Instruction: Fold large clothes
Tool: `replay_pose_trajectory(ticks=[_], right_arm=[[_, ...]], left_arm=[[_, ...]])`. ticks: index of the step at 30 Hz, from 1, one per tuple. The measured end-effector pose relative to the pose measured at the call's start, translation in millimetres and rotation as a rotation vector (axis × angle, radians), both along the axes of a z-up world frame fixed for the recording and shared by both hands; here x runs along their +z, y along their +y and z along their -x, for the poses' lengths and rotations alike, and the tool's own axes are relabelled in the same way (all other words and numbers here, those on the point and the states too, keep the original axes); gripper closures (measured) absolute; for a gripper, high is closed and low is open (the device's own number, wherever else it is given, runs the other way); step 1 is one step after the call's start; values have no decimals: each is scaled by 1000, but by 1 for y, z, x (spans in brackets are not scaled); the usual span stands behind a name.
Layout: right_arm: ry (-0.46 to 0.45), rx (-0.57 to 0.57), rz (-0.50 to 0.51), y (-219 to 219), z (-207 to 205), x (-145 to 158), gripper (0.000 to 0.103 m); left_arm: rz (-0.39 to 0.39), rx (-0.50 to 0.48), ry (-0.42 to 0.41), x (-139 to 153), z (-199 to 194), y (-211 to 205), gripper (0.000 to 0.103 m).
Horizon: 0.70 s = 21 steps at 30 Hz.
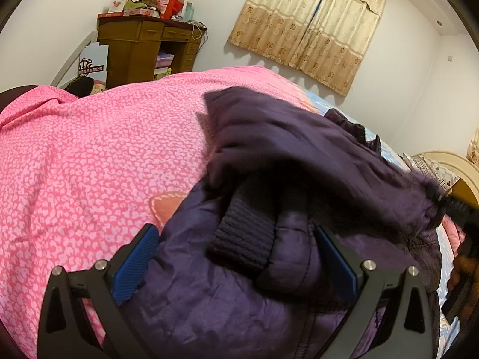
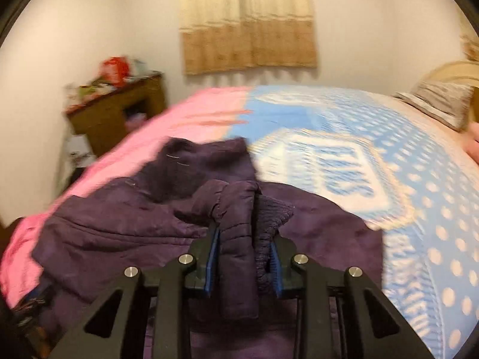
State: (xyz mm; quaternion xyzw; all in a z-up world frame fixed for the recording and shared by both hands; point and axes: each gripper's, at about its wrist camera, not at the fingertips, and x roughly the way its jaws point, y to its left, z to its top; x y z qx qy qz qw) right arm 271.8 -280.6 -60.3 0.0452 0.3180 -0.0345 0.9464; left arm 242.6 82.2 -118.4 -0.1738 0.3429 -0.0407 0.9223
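A dark purple padded jacket (image 1: 284, 155) lies on the bed; it also shows in the right wrist view (image 2: 119, 218). My left gripper (image 1: 236, 248) is open, its blue pads either side of a sleeve with a ribbed knit cuff (image 1: 242, 239), not closed on it. My right gripper (image 2: 244, 254) is shut on another sleeve end with its ribbed cuff (image 2: 269, 218), held just above the jacket body. The right wrist view is motion-blurred. The right gripper's black body (image 1: 461, 218) shows at the right edge of the left wrist view.
The bed has a pink patterned cover (image 1: 89, 164) and a blue dotted cover (image 2: 404, 179). A wooden desk (image 1: 140, 48) with boxes stands by the far wall. A curtain (image 1: 314, 24) hangs behind. A pillow (image 2: 440, 104) and headboard lie to the right.
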Motion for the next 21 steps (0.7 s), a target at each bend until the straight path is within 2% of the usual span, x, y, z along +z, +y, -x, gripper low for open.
replay_pose_trajectory(ticks=[1,3,4,7,10,13,15,17,18,19,21], right_arm=[[27,-11,11,-3,-2,-11,70],[95,1,6,-9,-4,-44,53],[84,14,-37,-14,-2,-53,49],[82,14,-108,-24,0,-48,42],[97,29,-130,-27,4,-40,42],[-13,23,-240,-35,40,-13,42],[-99,-10,-243,-43,57,6,42],[-139,1,-186,-40,64,23,46],[-154,5,-140,-35,64,31,59],[-153,17,-100,-28,61,37,68],[-123,65,-78,-17,49,38,73]], left_arm=[[-2,0,0,0,0,0,0],[-6,3,3,0,0,1,0],[-6,4,5,0,0,2,0],[-10,14,36,3,-1,2,0],[-29,26,63,17,7,2,0],[-43,22,14,38,21,9,0],[-90,58,-39,59,20,14,0],[-145,74,-70,75,9,12,0],[-170,77,-85,83,-3,8,0],[-187,83,-92,88,-14,4,0],[-215,74,-84,88,-40,-6,0]])
